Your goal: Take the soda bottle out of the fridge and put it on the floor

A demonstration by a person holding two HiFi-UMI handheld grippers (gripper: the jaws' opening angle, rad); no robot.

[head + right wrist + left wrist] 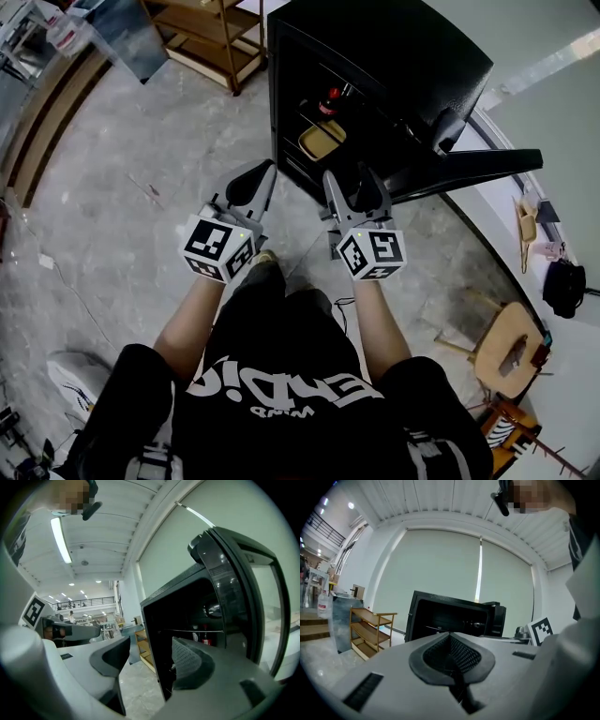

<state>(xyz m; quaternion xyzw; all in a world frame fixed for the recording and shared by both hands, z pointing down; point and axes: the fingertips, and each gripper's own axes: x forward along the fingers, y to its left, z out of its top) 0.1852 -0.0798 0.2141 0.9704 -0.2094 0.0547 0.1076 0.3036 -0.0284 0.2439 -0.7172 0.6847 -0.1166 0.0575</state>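
Note:
A black mini fridge [375, 56] stands on the floor with its door [469, 167] swung open to the right. On its shelf stands the soda bottle [330, 98], dark with a red cap, beside a yellow container [321, 139]. The right gripper view shows the bottle [205, 637] deep in the fridge behind a wire shelf. My right gripper [354, 190] hovers just before the fridge opening, open and empty [150, 660]. My left gripper [255, 183] is level with it to the left of the fridge, its pads pressed together with nothing between them [451, 656].
A wooden shelf rack [211, 37] stands left of the fridge [450, 616]. A round wooden stool [511, 349] and a black bag [562, 286] are at the right. Grey marbled floor [141, 187] spreads to the left and front.

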